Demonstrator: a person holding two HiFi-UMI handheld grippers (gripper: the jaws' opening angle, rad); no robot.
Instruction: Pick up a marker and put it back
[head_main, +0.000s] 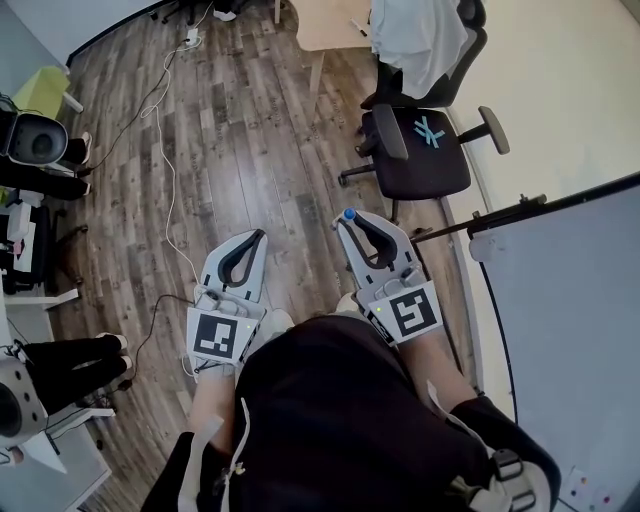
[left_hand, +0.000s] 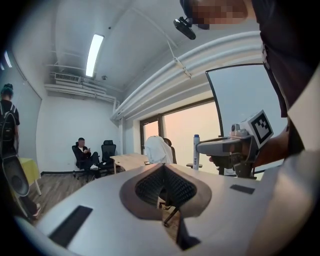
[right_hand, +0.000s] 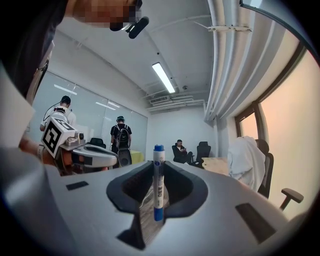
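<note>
Right claw (head_main: 352, 224) grips marker (right_hand: 158, 182); wood floor (head_main: 250, 150); chair (head_main: 425, 150)

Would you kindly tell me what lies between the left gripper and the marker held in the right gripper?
Only bare wooden floor lies between the left gripper and the marker clamped in the right gripper; the head view shows this.

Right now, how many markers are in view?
1. The marker stands upright, blue cap up, clamped in the right gripper. Others may lie out of view.
</note>
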